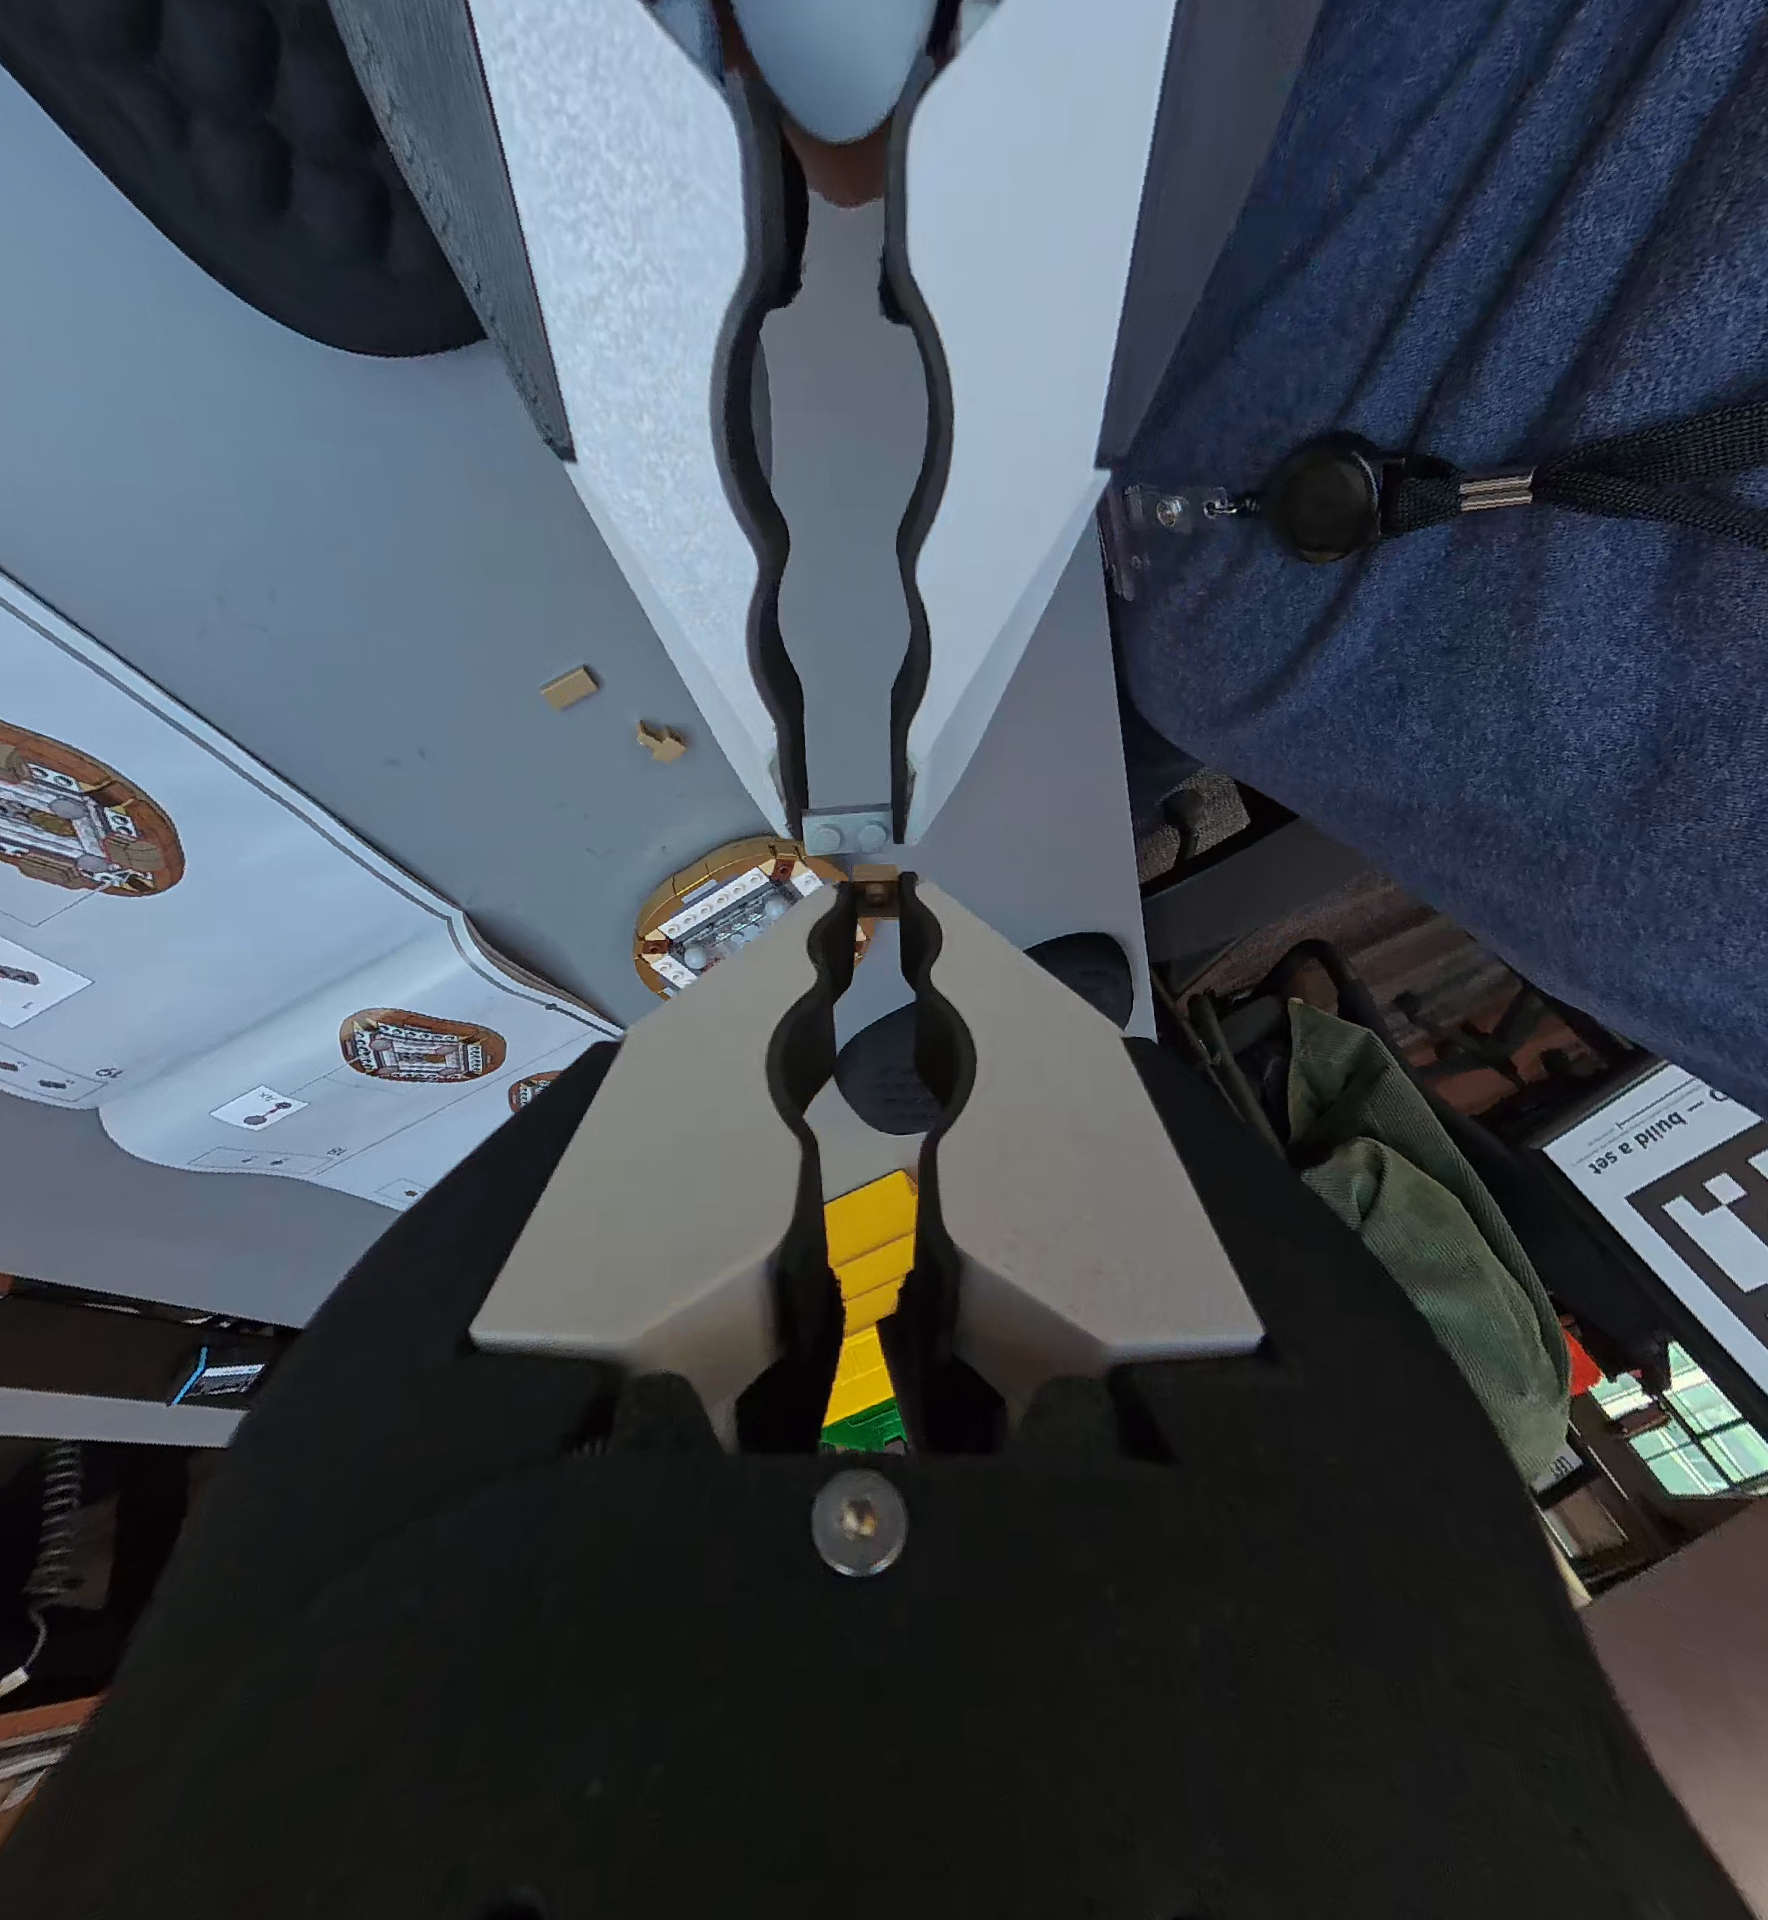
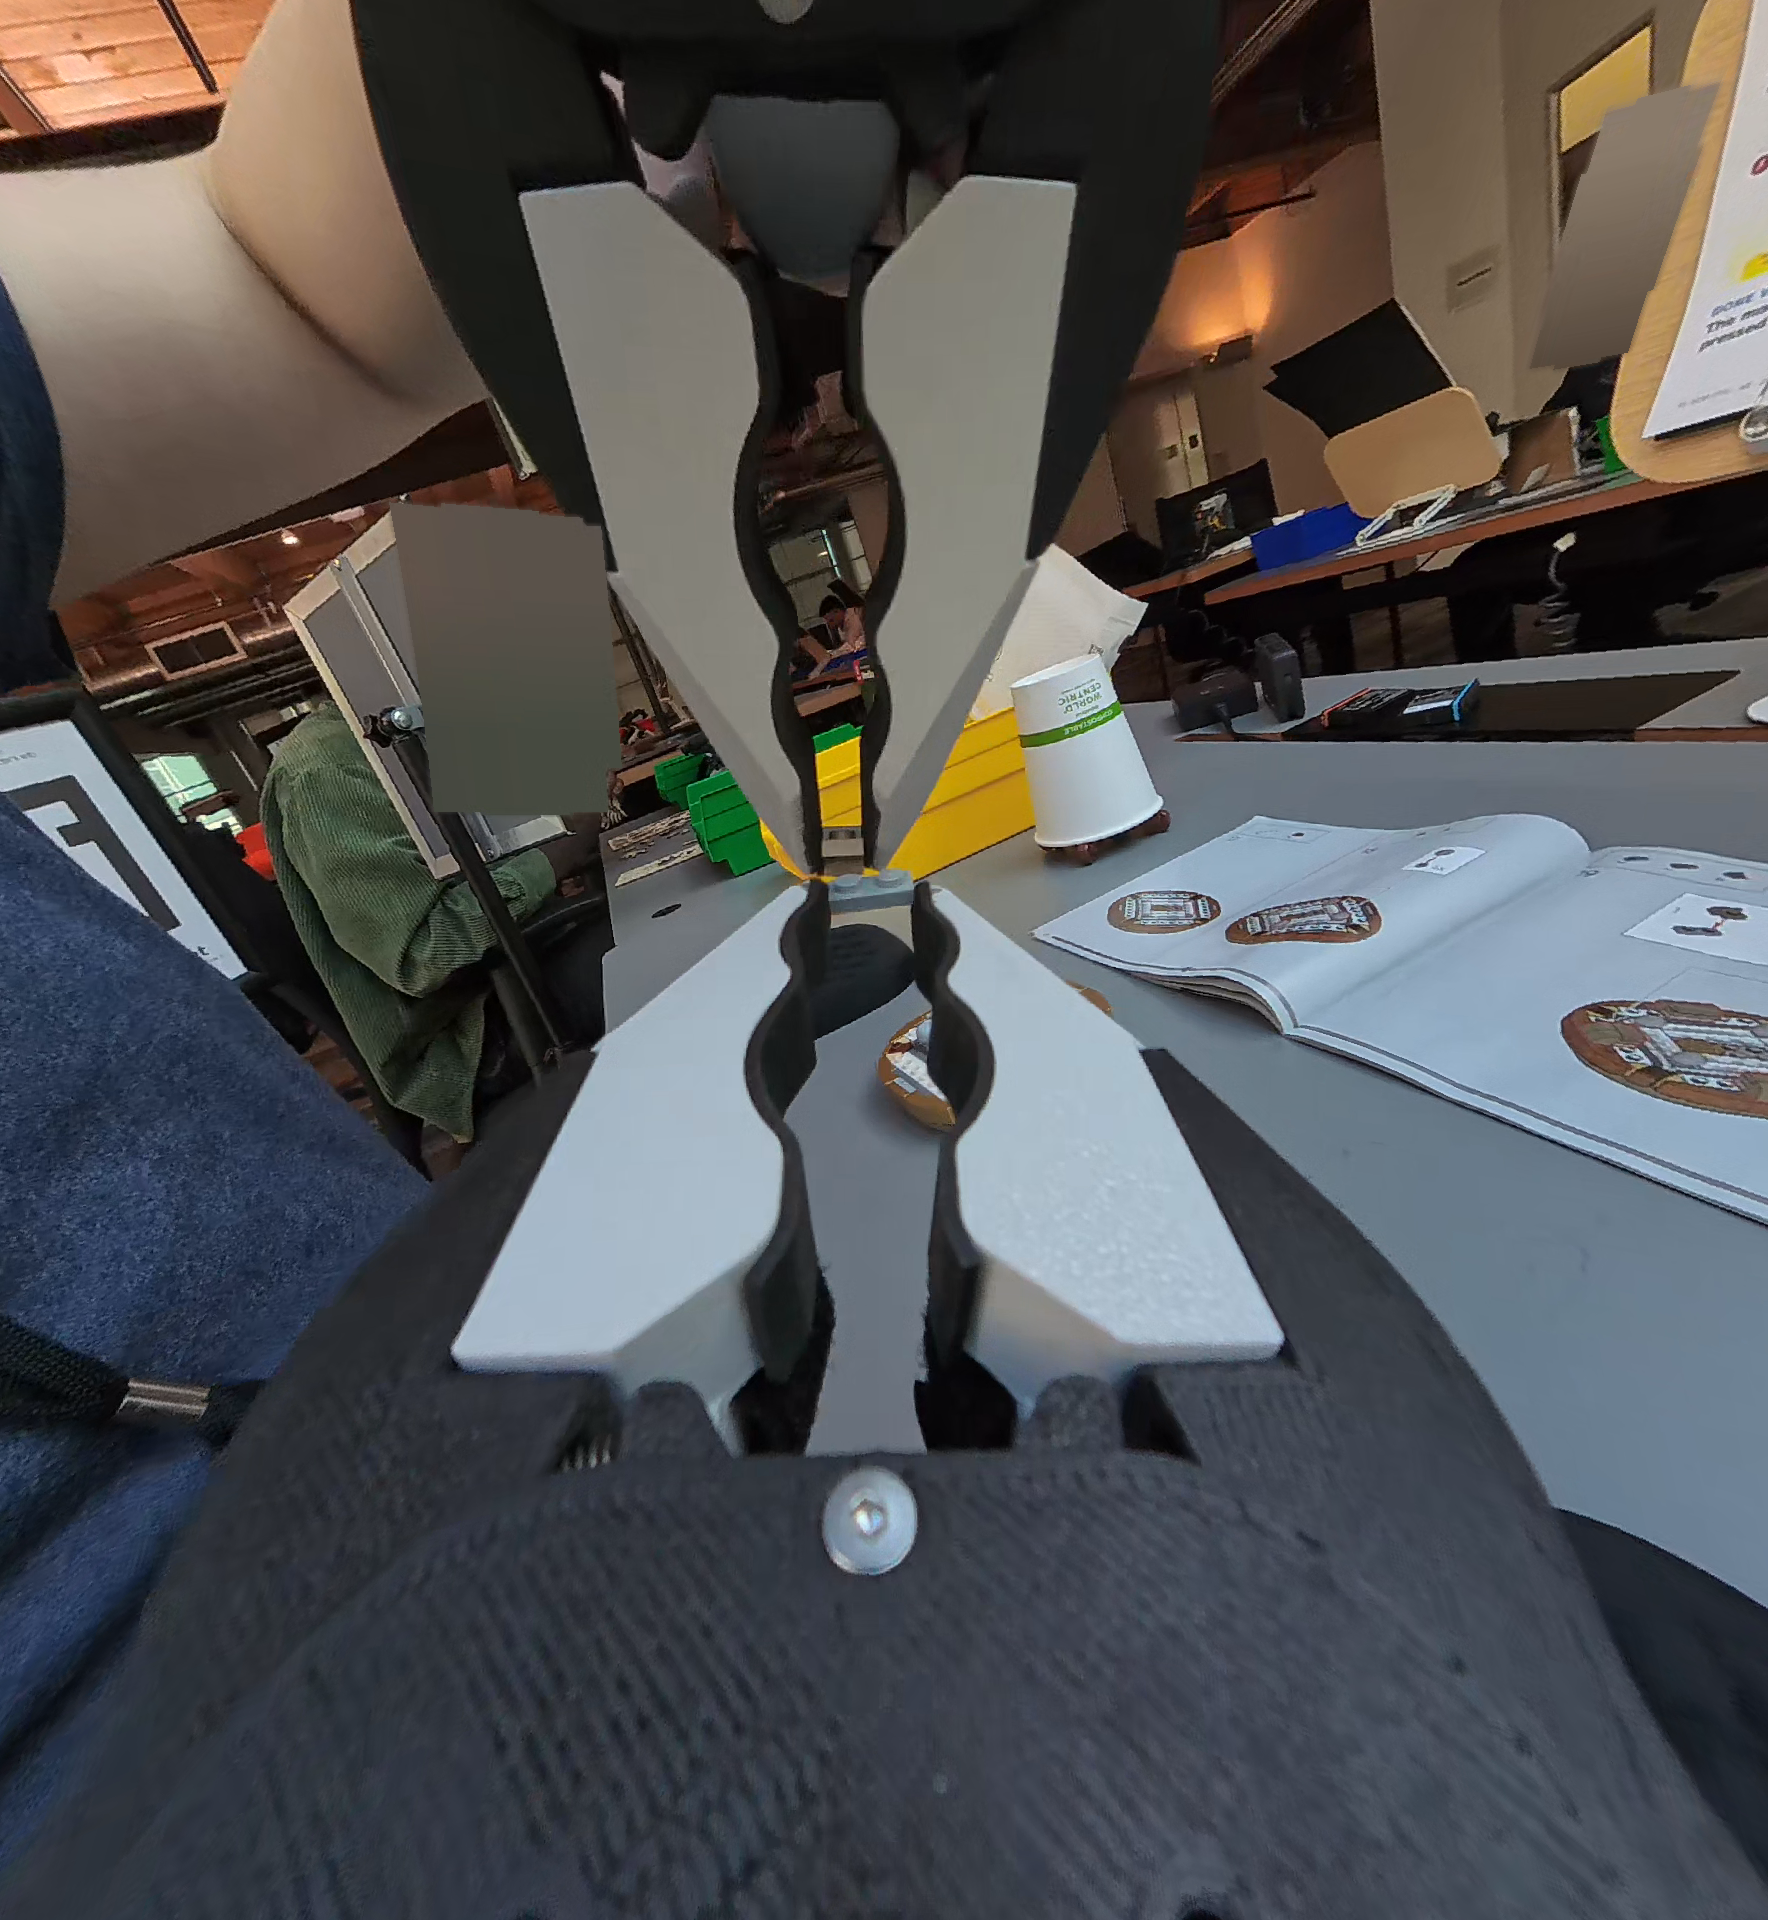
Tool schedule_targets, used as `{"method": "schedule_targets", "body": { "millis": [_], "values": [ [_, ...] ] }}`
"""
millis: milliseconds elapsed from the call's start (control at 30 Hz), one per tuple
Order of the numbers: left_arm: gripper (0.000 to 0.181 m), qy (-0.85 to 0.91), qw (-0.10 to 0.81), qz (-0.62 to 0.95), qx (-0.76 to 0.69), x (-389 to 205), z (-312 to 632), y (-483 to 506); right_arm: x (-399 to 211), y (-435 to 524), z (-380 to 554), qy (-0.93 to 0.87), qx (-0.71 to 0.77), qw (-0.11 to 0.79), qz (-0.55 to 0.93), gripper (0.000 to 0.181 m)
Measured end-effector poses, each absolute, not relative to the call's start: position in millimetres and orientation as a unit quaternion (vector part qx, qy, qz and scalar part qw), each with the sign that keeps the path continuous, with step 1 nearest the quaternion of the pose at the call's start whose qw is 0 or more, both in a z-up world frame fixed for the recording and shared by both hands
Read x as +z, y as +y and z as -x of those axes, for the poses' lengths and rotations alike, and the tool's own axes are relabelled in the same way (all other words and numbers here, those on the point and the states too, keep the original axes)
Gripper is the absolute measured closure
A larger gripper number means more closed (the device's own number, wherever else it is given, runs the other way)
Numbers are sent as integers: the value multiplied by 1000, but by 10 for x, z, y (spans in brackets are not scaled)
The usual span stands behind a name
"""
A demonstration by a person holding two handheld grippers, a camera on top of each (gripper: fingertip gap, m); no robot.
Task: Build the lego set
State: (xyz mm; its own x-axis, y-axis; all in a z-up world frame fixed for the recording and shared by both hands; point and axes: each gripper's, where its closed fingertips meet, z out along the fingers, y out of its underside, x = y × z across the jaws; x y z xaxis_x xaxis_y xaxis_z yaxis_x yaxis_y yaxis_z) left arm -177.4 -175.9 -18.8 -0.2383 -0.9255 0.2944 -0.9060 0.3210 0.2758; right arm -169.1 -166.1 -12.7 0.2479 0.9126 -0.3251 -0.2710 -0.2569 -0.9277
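My left gripper [image 1: 875, 899] is shut on a small tan piece [image 1: 872, 891]. My right gripper [image 2: 867, 902] is shut on a grey two-stud plate [image 2: 869, 891]. The two grippers meet tip to tip in the air above the table. The grey plate [image 1: 849, 834] sits right against the tan piece [image 2: 838, 844]; I cannot tell whether they are joined. The round brown model [image 1: 724, 914] lies on the grey table below the tips, and it also shows in the right wrist view [image 2: 911, 1060].
An open instruction booklet [image 2: 1482, 987] lies beside the model. Two loose tan pieces [image 1: 568, 688] [image 1: 660, 740] lie on the table. An upturned paper cup [image 2: 1082, 758], yellow bins [image 2: 963, 800] and green bins [image 2: 719, 810] stand behind. A person's blue sleeve [image 1: 1534, 623] is close. Both grippers' tips are close together, under 4 cm apart.
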Motion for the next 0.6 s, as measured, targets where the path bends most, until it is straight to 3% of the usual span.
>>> {"method": "schedule_targets", "body": {
  "millis": [367,600],
  "values": [
    [175,-784,210,-585,0,-238,1739,-1820,-221,-1656,1664,-298,533,515,601,166],
    [175,-731,137,-662,94,-381,1928,-1694,-803,-1674,1819,-352,472,410,697,166]
  ]
}}
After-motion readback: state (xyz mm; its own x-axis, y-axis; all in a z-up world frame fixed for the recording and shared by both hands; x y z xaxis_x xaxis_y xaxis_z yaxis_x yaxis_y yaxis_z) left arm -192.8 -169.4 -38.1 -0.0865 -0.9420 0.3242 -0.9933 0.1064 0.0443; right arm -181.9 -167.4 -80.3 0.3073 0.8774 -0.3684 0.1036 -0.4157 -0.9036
